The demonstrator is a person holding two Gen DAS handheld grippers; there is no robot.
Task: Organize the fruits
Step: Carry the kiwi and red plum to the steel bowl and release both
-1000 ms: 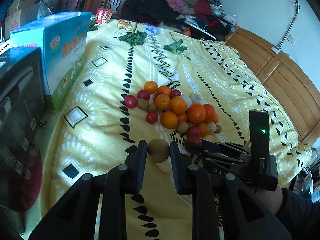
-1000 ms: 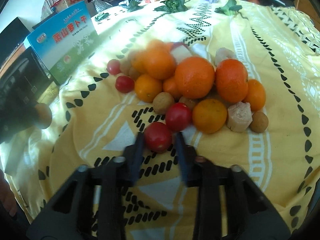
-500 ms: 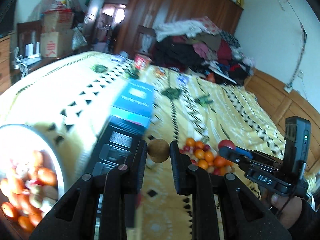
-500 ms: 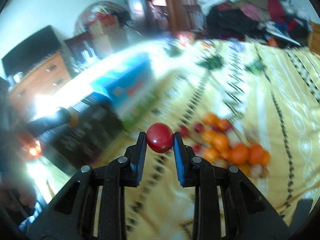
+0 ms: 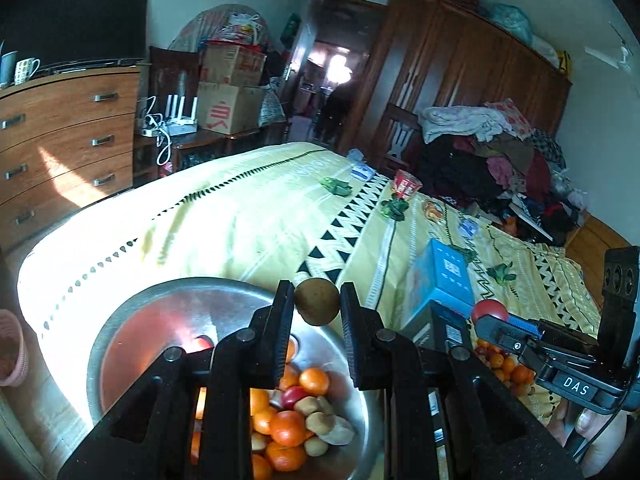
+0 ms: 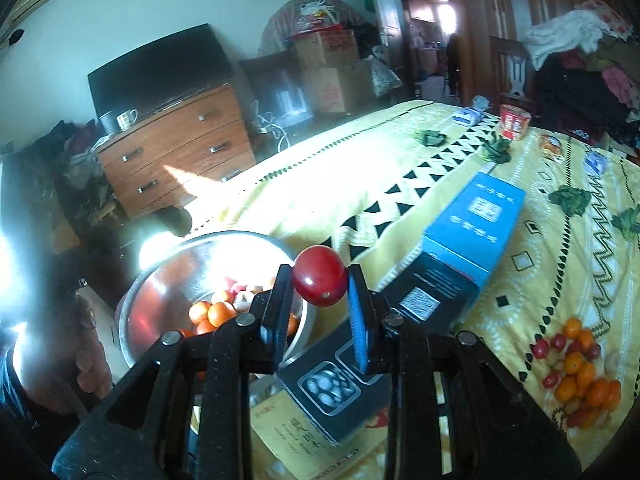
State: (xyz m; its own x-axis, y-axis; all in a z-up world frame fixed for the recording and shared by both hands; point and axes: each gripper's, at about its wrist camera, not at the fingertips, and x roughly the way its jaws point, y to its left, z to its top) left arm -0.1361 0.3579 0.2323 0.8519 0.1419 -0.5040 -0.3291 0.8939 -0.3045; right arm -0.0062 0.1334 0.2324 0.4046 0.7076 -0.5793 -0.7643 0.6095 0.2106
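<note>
My left gripper (image 5: 317, 307) is shut on a small round brown fruit (image 5: 317, 301), held in the air above the steel bowl (image 5: 132, 320). That bowl holds several oranges, red tomatoes and brown fruits (image 5: 296, 424). My right gripper (image 6: 320, 282) is shut on a red cherry tomato (image 6: 319, 276), beside the far right rim of the bowl (image 6: 160, 276). In the left wrist view the right gripper (image 5: 490, 318) shows at the right edge with the tomato (image 5: 489, 310) at its tip. The loose fruit pile (image 6: 576, 372) lies on the yellow bedspread at lower right.
A blue box (image 6: 474, 220) and a black box (image 6: 344, 368) lie end to end between the bowl and the pile. A wooden dresser (image 6: 176, 152) stands beyond the bed's edge. Leafy greens (image 6: 568, 198), a red cup (image 6: 514, 120) and clothes (image 5: 492, 152) sit farther back.
Both grippers have risen and swung left from the fruit pile to the steel bowl, each carrying its fruit. The bowl has come into both views.
</note>
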